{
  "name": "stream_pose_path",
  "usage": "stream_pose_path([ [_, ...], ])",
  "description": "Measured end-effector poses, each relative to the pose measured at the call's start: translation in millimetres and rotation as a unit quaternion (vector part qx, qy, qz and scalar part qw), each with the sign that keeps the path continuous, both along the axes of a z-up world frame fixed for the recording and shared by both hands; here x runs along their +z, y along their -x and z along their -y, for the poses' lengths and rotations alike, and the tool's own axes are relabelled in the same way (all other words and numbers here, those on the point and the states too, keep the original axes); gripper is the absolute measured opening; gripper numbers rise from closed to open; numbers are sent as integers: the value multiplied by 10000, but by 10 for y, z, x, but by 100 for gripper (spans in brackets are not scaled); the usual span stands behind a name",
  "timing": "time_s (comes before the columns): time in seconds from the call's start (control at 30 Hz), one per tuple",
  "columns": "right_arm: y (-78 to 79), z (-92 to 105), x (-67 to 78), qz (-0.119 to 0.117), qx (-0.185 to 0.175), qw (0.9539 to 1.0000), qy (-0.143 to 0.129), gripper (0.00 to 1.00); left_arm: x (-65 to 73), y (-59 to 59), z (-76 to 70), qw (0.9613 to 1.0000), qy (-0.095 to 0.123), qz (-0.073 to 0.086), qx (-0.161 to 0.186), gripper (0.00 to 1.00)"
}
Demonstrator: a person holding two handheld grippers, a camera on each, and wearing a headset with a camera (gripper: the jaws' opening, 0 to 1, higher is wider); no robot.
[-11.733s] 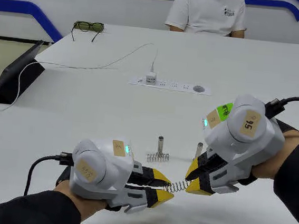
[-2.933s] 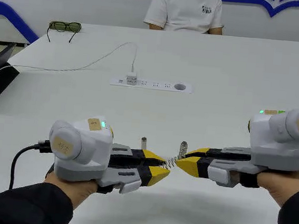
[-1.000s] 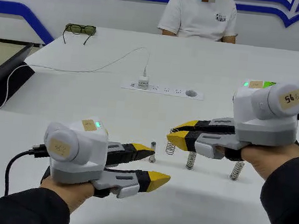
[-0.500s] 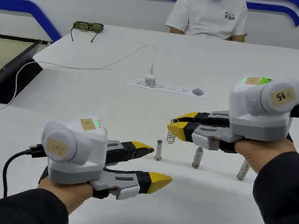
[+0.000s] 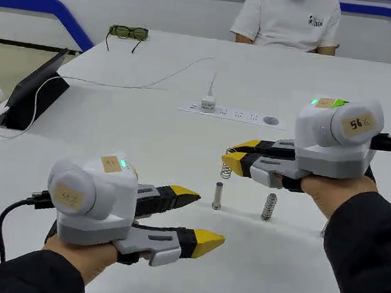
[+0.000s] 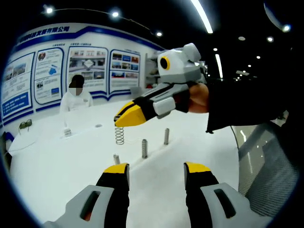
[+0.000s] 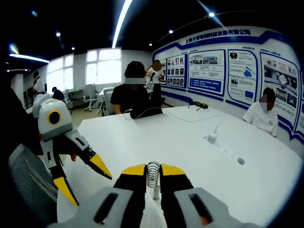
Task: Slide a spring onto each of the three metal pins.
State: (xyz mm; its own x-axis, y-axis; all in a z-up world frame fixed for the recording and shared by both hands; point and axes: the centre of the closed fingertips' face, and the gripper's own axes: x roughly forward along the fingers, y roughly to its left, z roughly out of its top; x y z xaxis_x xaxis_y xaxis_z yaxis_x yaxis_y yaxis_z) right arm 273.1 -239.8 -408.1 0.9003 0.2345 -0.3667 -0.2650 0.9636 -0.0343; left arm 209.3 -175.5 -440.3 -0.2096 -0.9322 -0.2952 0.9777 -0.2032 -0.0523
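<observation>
head view: since half a second ago the right gripper point(image 5: 227, 156) has brought its spring point(image 5: 226, 170) closer over the bare pin point(image 5: 218, 195). its fingers pinch the spring's top end, and the coil hangs vertical above the desk point(image 5: 112, 145). the left gripper point(image 5: 207, 219) stays spread, holding nothing.
left gripper view: the spring point(image 6: 119, 135) hangs upright.
right gripper view: the bare pin point(image 7: 156, 192) stands just below the coil.

White table point(image 5: 105, 145) stretching away, and at its far edge sits a person in a white T-shirt point(image 5: 287, 17). Dark glasses point(image 5: 128, 33) rest near the far left corner. Mid-table, a white power strip point(image 5: 237, 114) with a white plug point(image 5: 208, 105) seated in it, its thin cable point(image 5: 153, 83) snaking left toward a black tablet point(image 5: 30, 96) propped at the left edge (screen unreadable from here). Blue-framed posters point(image 7: 211, 71) line the wall.
</observation>
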Motion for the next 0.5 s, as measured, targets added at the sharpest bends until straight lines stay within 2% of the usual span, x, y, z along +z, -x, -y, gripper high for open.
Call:
stream_pose_path([
  [0.23,-92,57,-161,-105,-100,9999,-6,12,-49,72,-19,10000,-23,-16,27,47],
  [0.3,-109,54,-194,-126,-103,9999,3,12,-73,111,-11,10000,-70,22,-23,47],
  [0.5,-144,70,-266,-166,-139,9997,111,12,-88,144,14,10000,-82,-2,-55,46],
])
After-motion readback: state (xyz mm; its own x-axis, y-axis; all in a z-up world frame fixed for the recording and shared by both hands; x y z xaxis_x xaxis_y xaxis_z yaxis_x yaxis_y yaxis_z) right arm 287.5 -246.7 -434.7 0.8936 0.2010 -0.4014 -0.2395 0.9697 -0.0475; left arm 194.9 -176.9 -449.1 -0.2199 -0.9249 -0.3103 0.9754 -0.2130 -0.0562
